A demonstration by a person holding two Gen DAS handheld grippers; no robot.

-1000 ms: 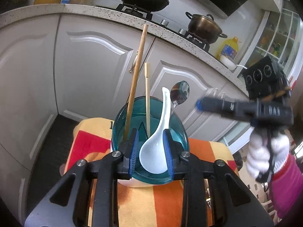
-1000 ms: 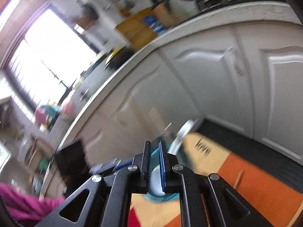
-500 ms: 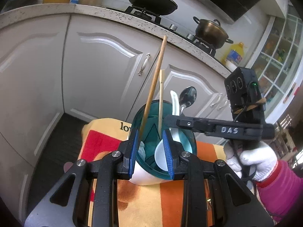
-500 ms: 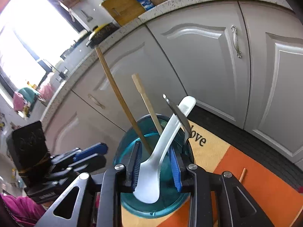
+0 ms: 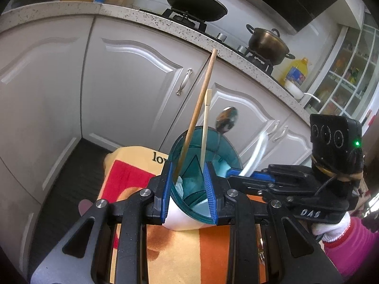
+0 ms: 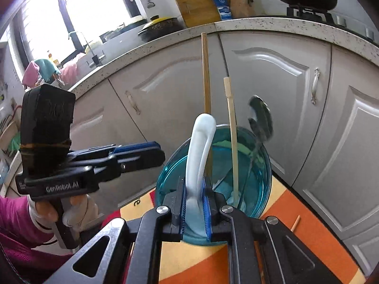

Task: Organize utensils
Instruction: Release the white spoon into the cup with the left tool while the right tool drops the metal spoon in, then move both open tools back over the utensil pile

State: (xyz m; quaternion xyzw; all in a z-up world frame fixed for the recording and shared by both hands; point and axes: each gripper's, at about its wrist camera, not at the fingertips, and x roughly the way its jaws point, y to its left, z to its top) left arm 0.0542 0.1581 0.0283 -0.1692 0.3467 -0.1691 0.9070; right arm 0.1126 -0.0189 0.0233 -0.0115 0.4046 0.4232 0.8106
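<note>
1. White ceramic spoon (image 6: 200, 156): now clamped between the blue pads of my right tongs (image 6: 194, 203), which are closing on its lower part. A second ago it lay deeper in the cup, bowl toward my left tongs; now its handle slants up over the rim toward my right side. I judge I am lifting it out to sort it.
2. Teal cup (image 5: 208, 156): tilted on the striped cloth; the near rim and white base sit between my left tongs (image 5: 188, 189), half-spread, pads against its sides, steadying it as before.
3. Other contents: long wooden stick (image 5: 201, 108), pale chopstick (image 5: 206, 123) and metal spoon (image 5: 226, 119), all standing in the cup, unchanged.
4. Loose item: a small wooden stick (image 6: 296, 222) lies on the cloth, right of the cup in the right view.
5. Striped cloth (image 5: 132, 175): orange, red, yellow; printed letters "lov", the rest hidden by the cup.
6. Writing on tools: "DAS" on the right tongs' body; "GenRobot.AI" on the left.
7. Beyond: grey cabinet doors (image 5: 132, 90), speckled desk with wok (image 5: 196, 4) and pot (image 5: 267, 45).
</note>
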